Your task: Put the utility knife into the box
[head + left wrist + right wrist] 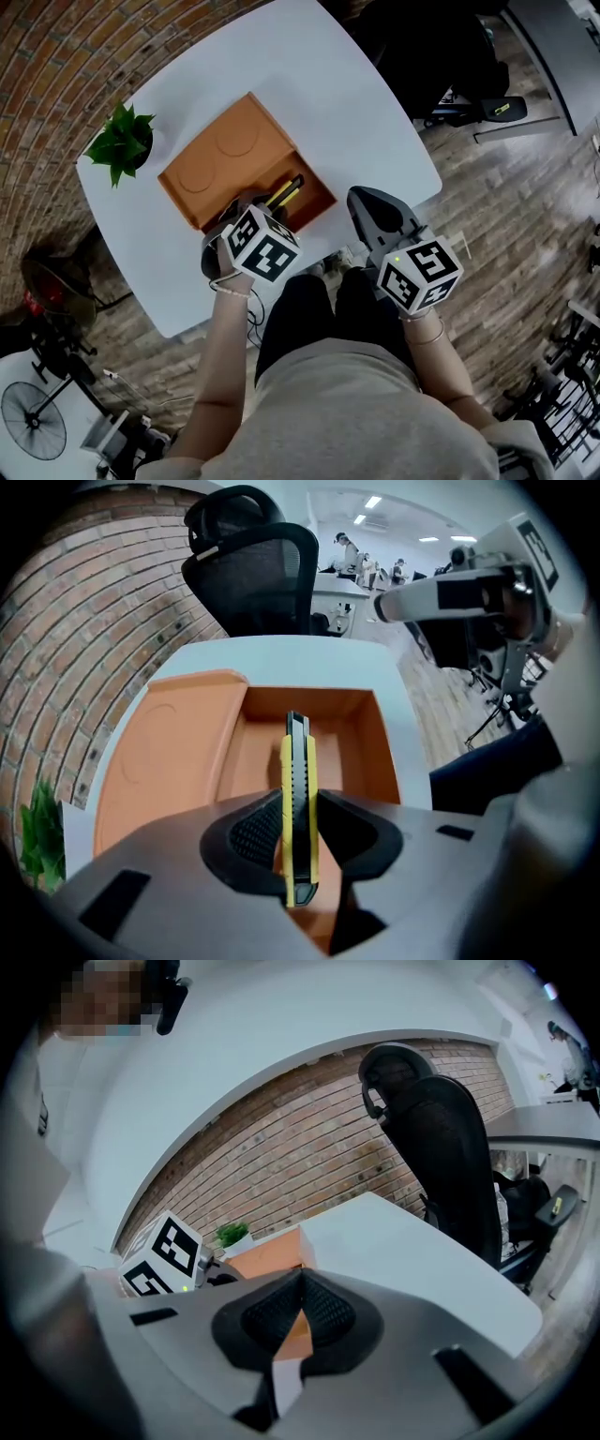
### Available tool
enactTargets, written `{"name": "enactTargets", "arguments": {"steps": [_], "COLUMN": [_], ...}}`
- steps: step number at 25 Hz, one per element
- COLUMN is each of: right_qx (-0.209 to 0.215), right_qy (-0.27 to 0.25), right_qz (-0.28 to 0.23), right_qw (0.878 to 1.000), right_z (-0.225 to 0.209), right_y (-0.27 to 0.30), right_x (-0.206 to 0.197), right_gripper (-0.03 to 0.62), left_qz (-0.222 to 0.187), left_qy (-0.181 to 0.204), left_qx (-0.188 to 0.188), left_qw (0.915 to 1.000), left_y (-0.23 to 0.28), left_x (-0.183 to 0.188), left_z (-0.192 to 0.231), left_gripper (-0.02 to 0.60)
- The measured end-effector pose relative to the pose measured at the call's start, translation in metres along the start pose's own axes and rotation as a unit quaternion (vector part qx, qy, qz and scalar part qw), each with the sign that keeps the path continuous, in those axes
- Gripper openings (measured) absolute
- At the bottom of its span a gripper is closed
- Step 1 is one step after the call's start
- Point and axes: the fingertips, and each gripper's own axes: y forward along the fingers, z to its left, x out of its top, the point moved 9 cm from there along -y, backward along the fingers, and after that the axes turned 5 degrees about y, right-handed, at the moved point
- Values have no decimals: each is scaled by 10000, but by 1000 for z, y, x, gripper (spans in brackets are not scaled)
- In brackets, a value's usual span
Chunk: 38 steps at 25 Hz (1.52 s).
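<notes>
- Left gripper (298, 841) fingers clamped edgewise on utility knife (298, 771), poised centre frame above open orange box (169, 761), presumably for lowering in.
- Right gripper (362, 199) fingers closed, empty, parked lower right, clear.

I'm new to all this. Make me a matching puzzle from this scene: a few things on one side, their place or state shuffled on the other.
1. utility knife
2. box
3. potted plant
4. right gripper

a. jaws together, nothing held
b. clamped in the left gripper
c. orange, standing open
d. at the table's corner

Pairs: 1-b, 2-c, 3-d, 4-a
</notes>
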Motion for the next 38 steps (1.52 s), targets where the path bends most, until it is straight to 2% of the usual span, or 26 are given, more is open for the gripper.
{"name": "enactTargets", "arguments": {"steps": [6, 15, 21, 23, 25, 26, 29, 33, 36, 38], "right_qx": [-55, -68, -4, -13, -22, -26, -13, 153, 298, 407], "right_qy": [38, -4, 1, -37, -86, -109, -159, -322, -483, -589], "right_qz": [42, 100, 134, 124, 109, 99, 43, -46, -65, -108], "right_qw": [10000, 9999, 9999, 9999, 9999, 9999, 9999, 9994, 9984, 9974], "right_z": [-2, -3, 3, 4, 5, 5, 7, 16, 25, 31], "right_y": [1, 3, 1, -1, -4, -5, -9, -10, -10, -9], "right_x": [-2, -3, -5, -4, -4, -3, 1, 8, 14, 19], "right_gripper": [-2, -2, -2, -2, -2, -2, -2, -2, -2, -2], "left_qz": [295, 324, 245, 213, 175, 135, -129, -724, -1273, -1653], "left_qy": [212, 212, 347, 370, 404, 415, 327, -16, -384, -666], "left_qx": [-126, -147, -97, -55, 18, 52, 52, 13, 77, 265], "left_qw": [9993, 9991, 9991, 9991, 9990, 9990, 9994, 9974, 9911, 9836], "left_y": [13, 19, 18, 17, 15, 13, 1, -24, -48, -66], "left_x": [3, 3, 3, 2, 1, 1, 4, 5, 3, 0], "left_z": [-2, -1, -3, -3, -3, -3, -3, 3, 10, 16], "left_gripper": [112, 114, 114, 134, 181, 181, 181, 181, 181, 179]}}
